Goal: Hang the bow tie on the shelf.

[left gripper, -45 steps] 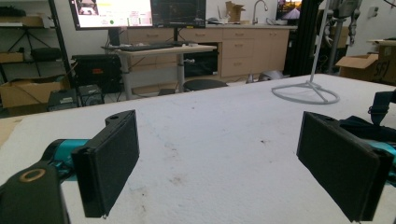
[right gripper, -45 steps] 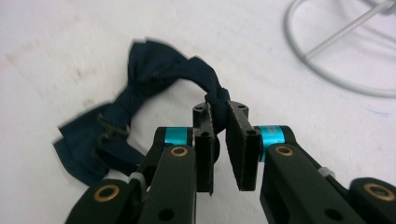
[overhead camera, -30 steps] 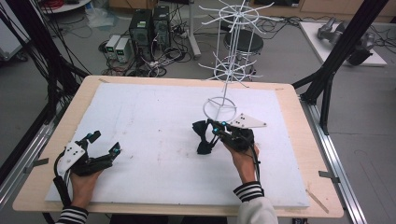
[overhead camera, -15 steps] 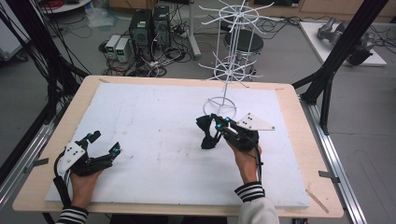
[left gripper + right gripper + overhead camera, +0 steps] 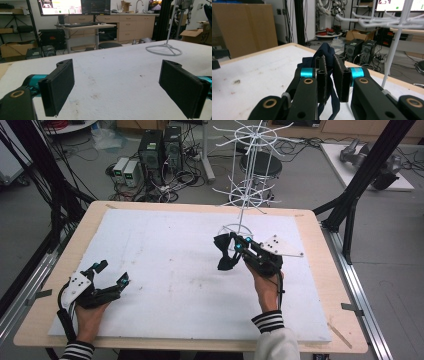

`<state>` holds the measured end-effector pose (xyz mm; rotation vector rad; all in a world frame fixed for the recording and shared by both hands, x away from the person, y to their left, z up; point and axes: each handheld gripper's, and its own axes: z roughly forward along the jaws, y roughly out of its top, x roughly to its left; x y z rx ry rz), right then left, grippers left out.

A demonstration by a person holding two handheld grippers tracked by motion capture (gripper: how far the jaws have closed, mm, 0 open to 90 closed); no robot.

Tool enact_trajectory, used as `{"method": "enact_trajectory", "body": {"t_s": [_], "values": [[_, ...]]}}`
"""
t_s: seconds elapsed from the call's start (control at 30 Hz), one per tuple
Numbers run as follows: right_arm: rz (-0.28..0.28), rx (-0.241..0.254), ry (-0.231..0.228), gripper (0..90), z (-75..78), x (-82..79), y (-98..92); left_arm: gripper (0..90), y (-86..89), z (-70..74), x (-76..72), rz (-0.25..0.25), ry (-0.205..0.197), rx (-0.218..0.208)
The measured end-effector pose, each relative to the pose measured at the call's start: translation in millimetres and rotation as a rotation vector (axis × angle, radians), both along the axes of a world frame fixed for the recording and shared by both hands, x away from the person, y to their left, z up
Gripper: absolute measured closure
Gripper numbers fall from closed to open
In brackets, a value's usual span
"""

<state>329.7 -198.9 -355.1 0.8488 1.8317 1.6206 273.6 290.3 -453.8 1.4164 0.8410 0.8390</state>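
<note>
While the left gripper (image 5: pixel 111 273) rests spread on the white foam-covered surface (image 5: pixel 165 255), the right gripper (image 5: pixel 231 251) pinches a dark navy cloth (image 5: pixel 226 254).
Just behind it stands a white wire hook rack (image 5: pixel 248 180), close beside the lifted cloth.

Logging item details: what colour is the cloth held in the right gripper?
Dark navy blue cloth, pinched in the right gripper; clearest in the right gripper view.

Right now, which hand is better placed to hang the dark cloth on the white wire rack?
The right. Its claw is shut on the dark cloth beside the white wire rack. The left claw is open, low near the table's near-left corner.
</note>
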Motion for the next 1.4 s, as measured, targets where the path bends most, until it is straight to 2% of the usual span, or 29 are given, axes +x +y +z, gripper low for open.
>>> {"method": "enact_trajectory", "body": {"t_s": [0.4,0.6,1.4], "values": [[-0.009,0.021,-0.047,81.9,22.2,3.5,0.5,13.4,0.3,0.0,0.0,0.0,0.001,0.001],[-0.032,0.023,-0.062,81.9,36.8,12.2,-0.7,13.4,0.6,0.0,0.1,0.002,0.002,0.002],[-0.119,-0.011,-0.037,81.6,48.8,42.7,-4.2,13.4,0.8,0.1,0.8,0.0,0.006,-0.008]]}}
